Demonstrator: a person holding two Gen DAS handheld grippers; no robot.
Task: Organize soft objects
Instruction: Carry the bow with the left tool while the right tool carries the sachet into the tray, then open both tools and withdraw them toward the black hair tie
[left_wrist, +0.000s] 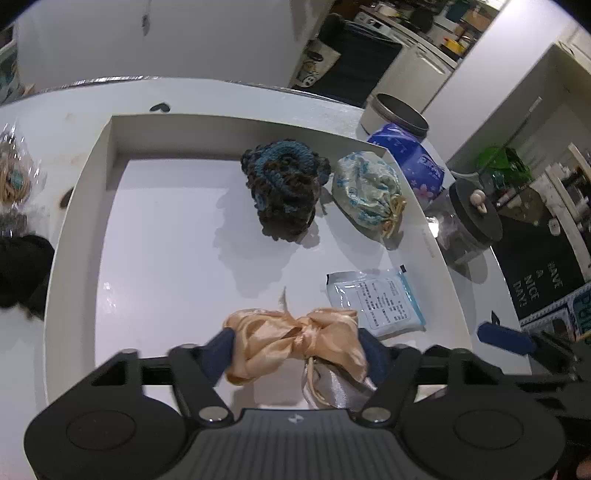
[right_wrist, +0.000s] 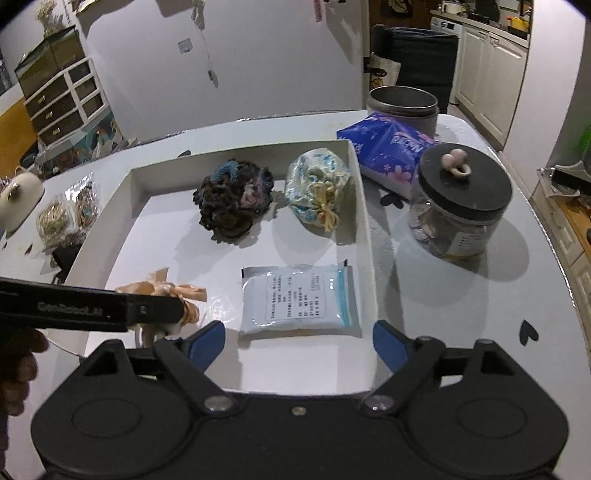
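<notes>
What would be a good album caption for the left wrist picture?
Left gripper clasping a peach satin pouch above the white tray of soft things.

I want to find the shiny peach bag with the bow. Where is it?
The peach satin pouch sits between the fingers of the left tool, over the near part of the white tray, left of the white packet.

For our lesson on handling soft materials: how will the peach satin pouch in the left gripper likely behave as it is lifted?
The pouch is crumpled, gathered satin, so it will probably sag and droop rather than hold shape. Its glossy sheen suggests it could slip between the left gripper's fingers. It looks light, and its loose cord may dangle.
</notes>
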